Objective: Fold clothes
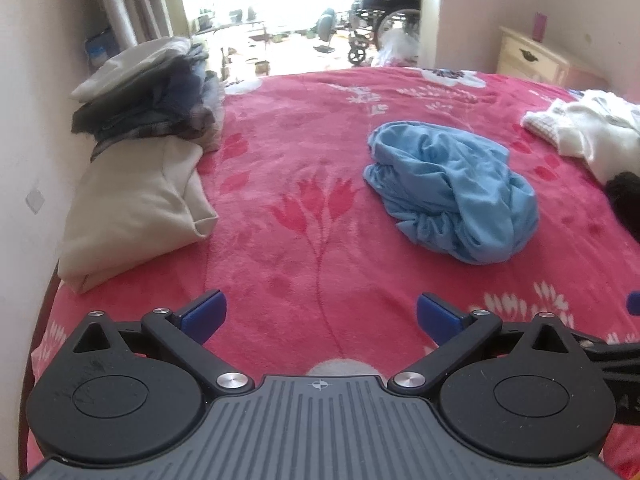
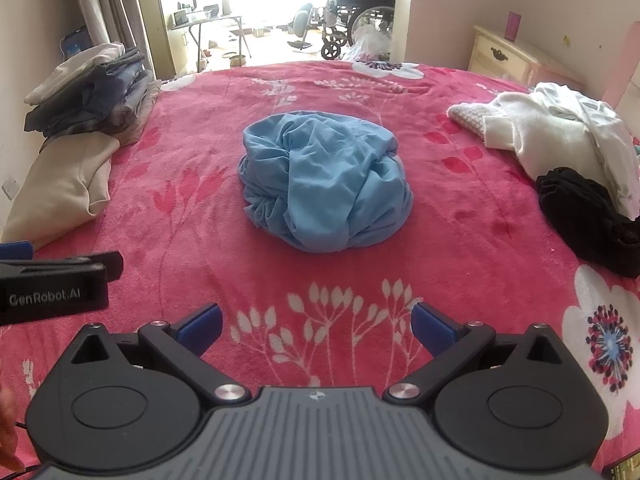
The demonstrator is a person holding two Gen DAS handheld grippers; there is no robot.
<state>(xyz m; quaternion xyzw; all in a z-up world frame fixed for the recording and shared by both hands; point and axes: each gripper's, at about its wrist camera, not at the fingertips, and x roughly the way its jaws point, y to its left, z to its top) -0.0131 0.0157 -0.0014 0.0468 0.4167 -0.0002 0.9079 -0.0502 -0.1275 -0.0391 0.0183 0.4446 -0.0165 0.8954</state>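
A crumpled light-blue garment (image 2: 324, 178) lies bunched in the middle of the pink floral bedspread (image 2: 460, 216); in the left wrist view the same blue garment (image 1: 452, 190) sits ahead and to the right. My left gripper (image 1: 320, 312) hovers open over bare bedspread (image 1: 288, 184), well short of the garment. My right gripper (image 2: 316, 322) is open too, straight in front of the garment and clear of it. The left gripper's black body (image 2: 52, 284) shows at the left edge of the right wrist view. Nothing is held.
A stack of folded clothes (image 2: 86, 96) rests on a beige folded piece (image 2: 60, 188) against the left wall. White garments (image 2: 560, 132) and a black garment (image 2: 588, 216) lie at the right edge. A cream nightstand (image 2: 516, 56) and a wheelchair (image 2: 356, 12) stand beyond the bed.
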